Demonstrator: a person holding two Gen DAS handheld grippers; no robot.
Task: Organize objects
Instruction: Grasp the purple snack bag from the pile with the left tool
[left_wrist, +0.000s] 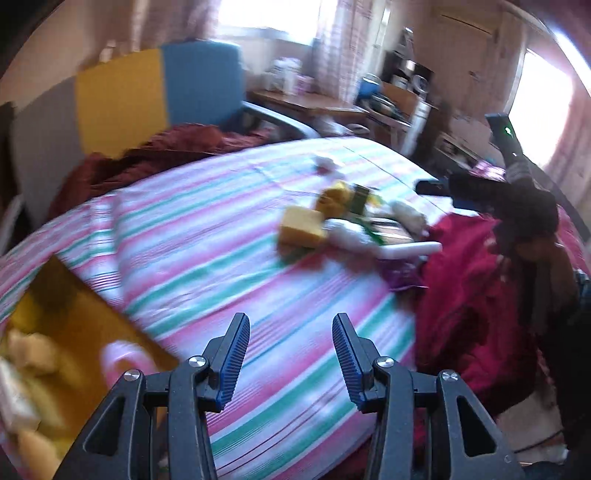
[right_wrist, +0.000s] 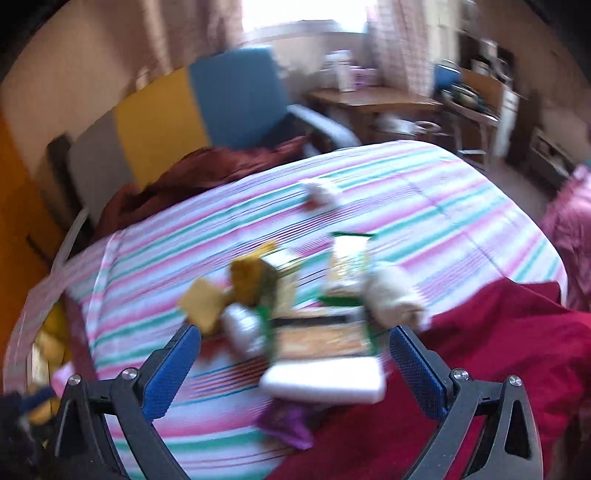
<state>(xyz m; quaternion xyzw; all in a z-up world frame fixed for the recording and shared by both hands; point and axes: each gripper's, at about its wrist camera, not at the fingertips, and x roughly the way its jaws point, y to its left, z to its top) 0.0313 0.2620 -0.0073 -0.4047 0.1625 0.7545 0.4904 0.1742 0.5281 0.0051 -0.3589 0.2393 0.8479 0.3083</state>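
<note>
L gripper (left_wrist: 291, 356) & R gripper (right_wrist: 295, 363) both spread, empty — over striped bedsheet (left_wrist: 207, 236).

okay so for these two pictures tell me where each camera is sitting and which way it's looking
Left wrist: on the left gripper, looking down across the striped bedspread at the toy pile; its empty open fingers and the right gripper show.
Right wrist: on the right gripper, above the white box; open fingers show.
Shared: bedspread, yellow block, red cloth, blue chair.
</note>
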